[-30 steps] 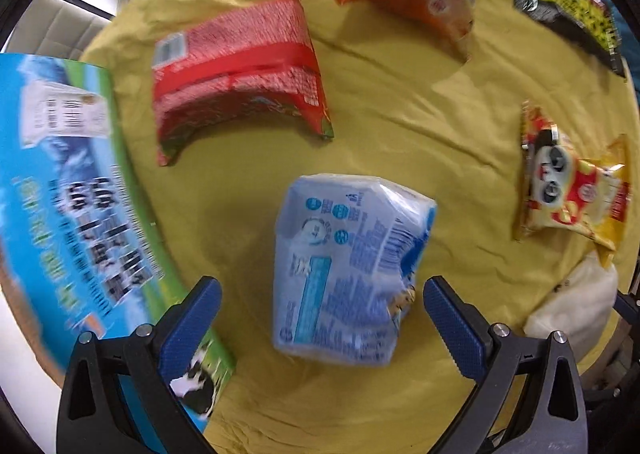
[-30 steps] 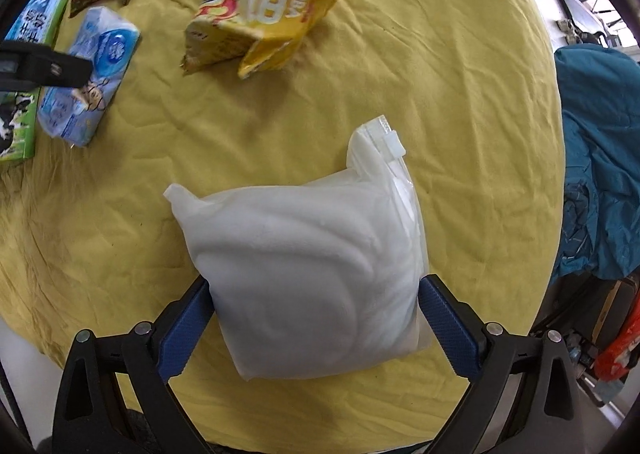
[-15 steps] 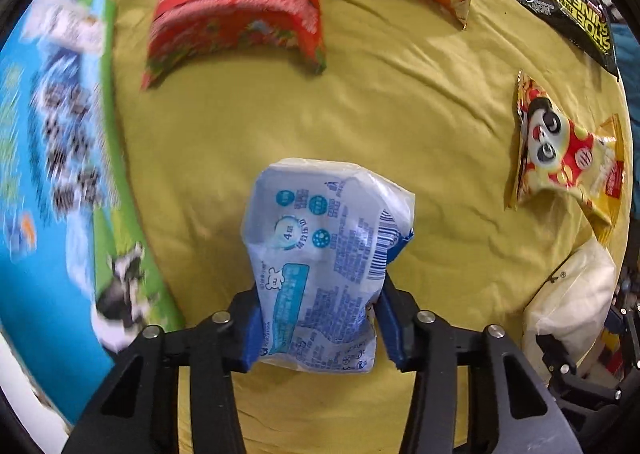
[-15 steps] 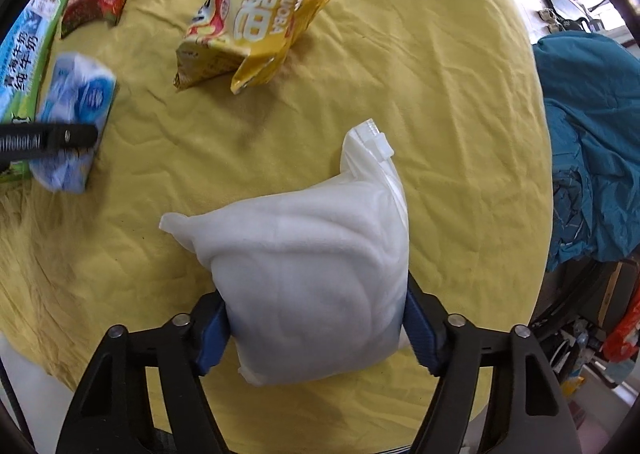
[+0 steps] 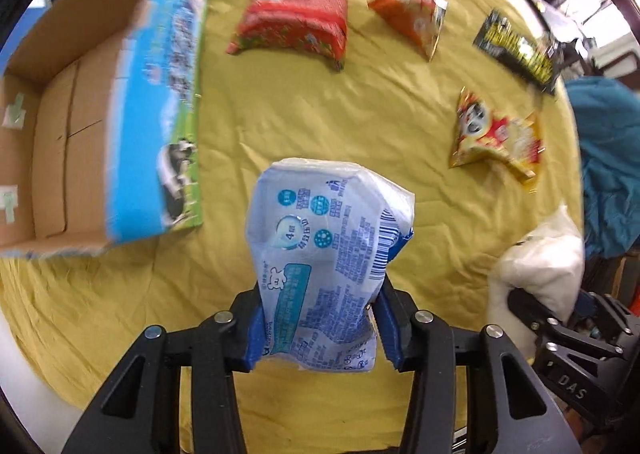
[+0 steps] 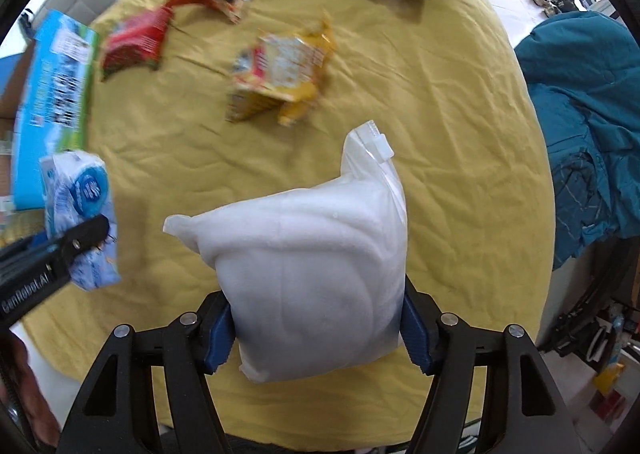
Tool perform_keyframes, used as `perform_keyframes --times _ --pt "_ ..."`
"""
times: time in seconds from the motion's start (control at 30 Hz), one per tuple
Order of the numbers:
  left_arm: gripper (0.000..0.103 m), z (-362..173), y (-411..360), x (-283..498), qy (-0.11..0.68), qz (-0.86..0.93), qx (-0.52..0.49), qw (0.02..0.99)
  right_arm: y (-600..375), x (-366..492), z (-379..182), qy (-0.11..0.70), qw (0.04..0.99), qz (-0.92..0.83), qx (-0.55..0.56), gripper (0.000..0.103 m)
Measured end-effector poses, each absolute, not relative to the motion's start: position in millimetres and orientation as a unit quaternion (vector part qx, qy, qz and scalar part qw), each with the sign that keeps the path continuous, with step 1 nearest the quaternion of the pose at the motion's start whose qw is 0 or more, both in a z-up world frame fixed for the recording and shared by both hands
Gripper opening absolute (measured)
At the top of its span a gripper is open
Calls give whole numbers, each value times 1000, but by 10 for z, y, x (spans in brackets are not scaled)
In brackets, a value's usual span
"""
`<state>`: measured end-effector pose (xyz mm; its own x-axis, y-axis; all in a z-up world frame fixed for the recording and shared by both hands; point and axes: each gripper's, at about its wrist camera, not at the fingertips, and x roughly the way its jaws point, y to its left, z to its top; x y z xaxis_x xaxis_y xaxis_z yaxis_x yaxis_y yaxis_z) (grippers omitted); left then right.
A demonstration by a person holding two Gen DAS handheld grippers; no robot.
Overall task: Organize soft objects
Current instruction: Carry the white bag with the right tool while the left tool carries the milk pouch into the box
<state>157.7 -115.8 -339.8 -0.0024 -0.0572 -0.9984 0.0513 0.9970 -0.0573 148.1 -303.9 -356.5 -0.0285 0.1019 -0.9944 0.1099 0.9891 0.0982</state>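
Note:
My left gripper (image 5: 320, 328) is shut on a pale blue tissue pack (image 5: 326, 254) and holds it above the yellow cloth (image 5: 304, 105). The pack also shows at the left of the right wrist view (image 6: 80, 213). My right gripper (image 6: 316, 330) is shut on a white soft bag (image 6: 316, 278), lifted above the cloth; the bag shows at the right of the left wrist view (image 5: 544, 262). An open cardboard box (image 5: 60, 125) with a blue printed side stands at the left.
On the cloth lie a red pack (image 5: 296, 21), an orange snack bag (image 5: 412, 9), a black-and-yellow packet (image 5: 520, 49) and a yellow panda snack bag (image 5: 492, 133). A teal garment (image 6: 588, 125) lies off the table's right edge.
Both grippers closed on their items, then lifted them off the cloth. The left view now looks into the open box.

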Motion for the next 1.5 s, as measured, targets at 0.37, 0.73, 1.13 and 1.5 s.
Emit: perform_keyframes --times 0.37,0.73,1.13,1.5 --pt "43 -2213 -577 1552 635 -33 -57 770 -2374 1619 -2356 654 750 61 74 71" --pt "43 -1633 288 2209 576 -32 -76 813 -979 2123 -1890 622 774 99 67 71" --pt "43 -2589 1701 3118 648 -16 -151 746 375 3128 -2536 660 742 86 84 71" --pt "44 -3597 2104 3558 707 -53 -237 665 857 3695 -3387 692 719 41 49 73"
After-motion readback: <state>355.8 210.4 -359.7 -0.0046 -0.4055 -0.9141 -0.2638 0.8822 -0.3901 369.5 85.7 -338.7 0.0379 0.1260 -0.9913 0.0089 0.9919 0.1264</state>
